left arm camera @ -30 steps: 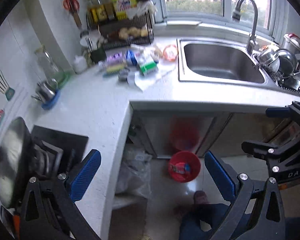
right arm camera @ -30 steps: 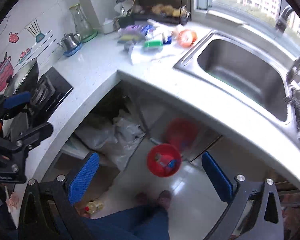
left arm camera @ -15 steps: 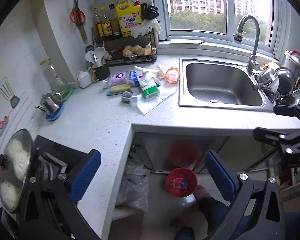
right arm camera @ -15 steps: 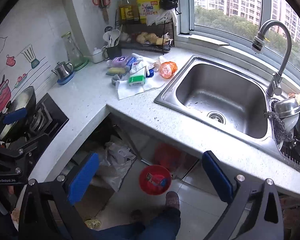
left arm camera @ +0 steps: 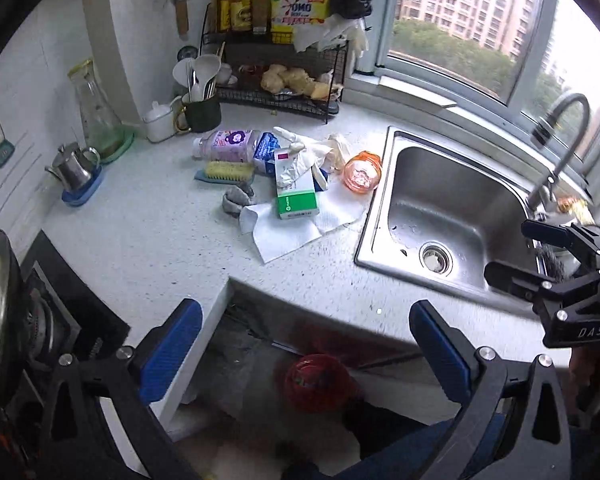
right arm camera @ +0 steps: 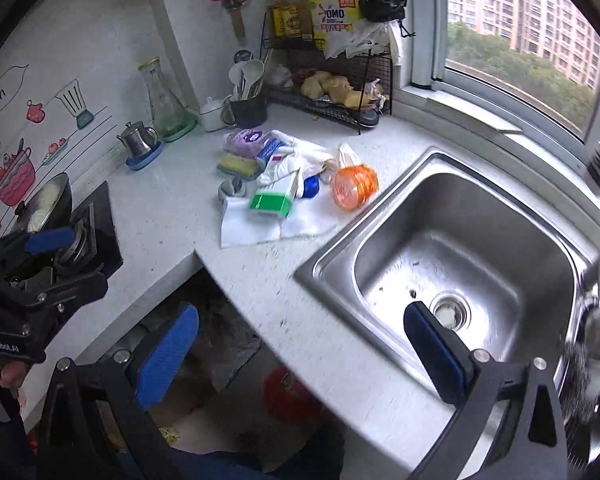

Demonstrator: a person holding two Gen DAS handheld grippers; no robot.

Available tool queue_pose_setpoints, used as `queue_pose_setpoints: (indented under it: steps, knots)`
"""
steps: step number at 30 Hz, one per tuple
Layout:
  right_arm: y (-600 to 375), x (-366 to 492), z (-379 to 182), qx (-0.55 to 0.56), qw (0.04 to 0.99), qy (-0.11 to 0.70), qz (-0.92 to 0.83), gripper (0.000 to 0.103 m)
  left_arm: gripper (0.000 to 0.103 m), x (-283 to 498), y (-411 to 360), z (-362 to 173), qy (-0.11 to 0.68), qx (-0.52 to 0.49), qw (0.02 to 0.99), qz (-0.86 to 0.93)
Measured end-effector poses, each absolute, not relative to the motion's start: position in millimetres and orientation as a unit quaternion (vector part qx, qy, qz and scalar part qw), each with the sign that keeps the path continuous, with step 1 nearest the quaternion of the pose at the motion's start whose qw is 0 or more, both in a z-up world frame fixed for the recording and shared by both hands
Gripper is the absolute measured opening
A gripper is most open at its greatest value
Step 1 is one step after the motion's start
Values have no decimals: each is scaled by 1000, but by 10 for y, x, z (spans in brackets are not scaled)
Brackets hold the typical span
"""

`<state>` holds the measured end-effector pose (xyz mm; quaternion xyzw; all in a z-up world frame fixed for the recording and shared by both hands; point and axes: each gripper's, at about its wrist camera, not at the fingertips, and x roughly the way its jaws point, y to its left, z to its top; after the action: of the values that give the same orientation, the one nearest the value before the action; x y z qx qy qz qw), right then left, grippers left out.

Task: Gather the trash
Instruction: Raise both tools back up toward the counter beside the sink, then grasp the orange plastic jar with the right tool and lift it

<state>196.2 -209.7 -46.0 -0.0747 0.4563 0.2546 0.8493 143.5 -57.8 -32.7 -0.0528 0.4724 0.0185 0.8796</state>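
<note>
**Both grippers empty, the trash pile waits ahead on the counter**

The left gripper (left arm camera: 306, 344) and the right gripper (right arm camera: 300, 344) both hover above the front edge of the white countertop (left arm camera: 148, 240), each with its blue jaws spread wide and nothing between them. The trash lies in one heap further back, between the sink (left arm camera: 440, 216) and the wire rack (left arm camera: 276, 92): a green-and-white carton (left arm camera: 296, 194) on a white paper towel (left arm camera: 296, 228), an orange crumpled plastic cup (left arm camera: 362, 172), a purple wrapper (left arm camera: 228, 145), and some white crumpled plastic (left arm camera: 320, 148).

The carton lies with its long axis pointing roughly away from the left gripper, so its narrow width crosses the line of the jaws (a convenient orientation, I think). From the right gripper, the same carton (right arm camera: 274, 200) is ahead and to the left, more diagonal. The left gripper looks more directly in line with the heap, and it must travel forward and down to reach it.

On the floor below the counter, a red bin (left arm camera: 314, 382) is visible, blurred; probably it is the place for the collected items.
</note>
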Motion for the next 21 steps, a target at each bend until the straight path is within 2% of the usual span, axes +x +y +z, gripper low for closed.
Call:
queue_pose_setpoints:
  steps: [17, 21]
  knots:
    - [-2042, 3174, -680, -111, 789, 486, 358, 99, 103, 2509, -789, -547, 508, -90, 852, 85]
    - [-1987, 3416, -810, -120, 780, 495, 363, 95, 103, 2741, -788, -673, 524, -72, 842, 104]
